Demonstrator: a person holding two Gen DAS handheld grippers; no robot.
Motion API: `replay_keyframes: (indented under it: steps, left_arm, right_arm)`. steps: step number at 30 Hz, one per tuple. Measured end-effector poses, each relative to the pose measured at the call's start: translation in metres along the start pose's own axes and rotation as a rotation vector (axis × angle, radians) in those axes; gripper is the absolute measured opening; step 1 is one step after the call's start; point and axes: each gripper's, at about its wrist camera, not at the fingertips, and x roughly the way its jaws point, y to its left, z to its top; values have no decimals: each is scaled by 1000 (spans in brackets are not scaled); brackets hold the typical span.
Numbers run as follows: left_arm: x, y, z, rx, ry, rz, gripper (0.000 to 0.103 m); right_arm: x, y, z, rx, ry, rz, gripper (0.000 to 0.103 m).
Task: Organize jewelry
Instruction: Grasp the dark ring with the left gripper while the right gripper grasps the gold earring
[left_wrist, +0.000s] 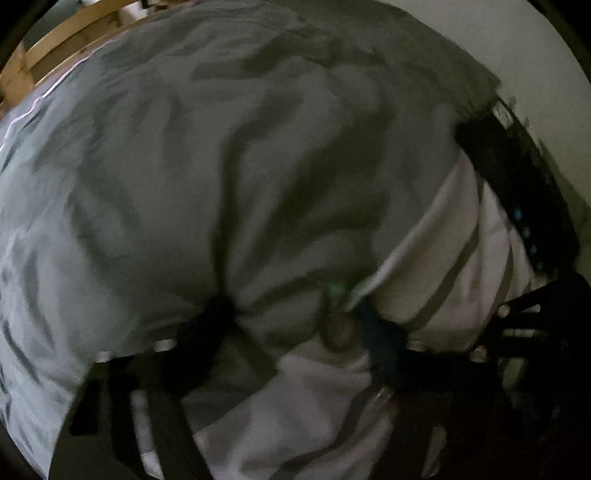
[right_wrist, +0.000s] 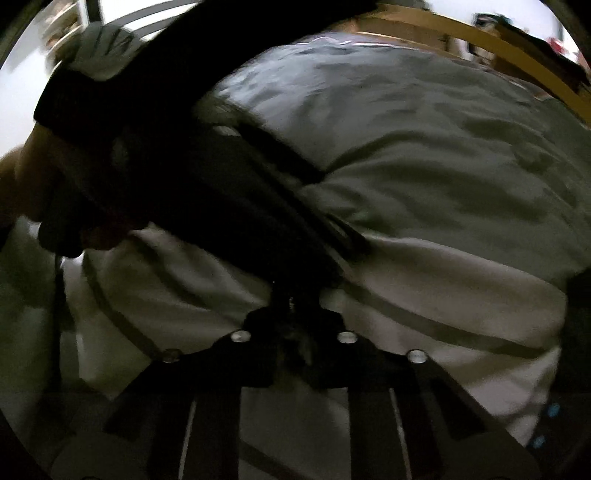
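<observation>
**Desk:** Two grippers over a bed. What is nearest?

**Photographer:** The left gripper (left_wrist: 293, 321), jaws partway apart and gripping nothing, points steeply down at a white cloth with dark stripes (left_wrist: 314, 406). A small round brownish piece (left_wrist: 338, 330), too blurred to name more closely, lies on the bedding just inside its right-hand finger. The other finger is well clear of it.

**Desk:** And the right gripper?

**Photographer:** The right gripper (right_wrist: 295, 295) has its fingertips pinched together just above the same striped cloth. I cannot tell whether anything is caught between them. The dark body of the left tool crosses its view, with a hand (right_wrist: 33, 177) at the far left.

**Desk:** Beyond that?

**Photographer:** A rumpled grey patterned bedcover (left_wrist: 184, 166), then a wooden bed frame (left_wrist: 55, 48) and a pale wall (left_wrist: 480, 37).
</observation>
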Motion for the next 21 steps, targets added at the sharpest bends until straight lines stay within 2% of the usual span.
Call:
replay_keyframes:
  steps: [2,4,9,13,21]
  left_arm:
    - [-5,8,-3,-48,-10,-4,39]
    - [-8,11,-6,-64,-17,7,30]
    - [-12,13,-5,-54,-32,35,17]
    - [-15,16,4,-49,-75,43,7]
    - [-38,15,22,-72,-173,47,6]
  right_arm:
    - [-8,-14,-2,61,-12,-31,9]
    - [-11,-36,-3,127,-16,-46,9]
    - [-25,-62,-11,242,-60,-67,9]
    - [-34,-71,-6,261,-122,-78,9]
    - [-47,-75,2,283,-192,-72,9]
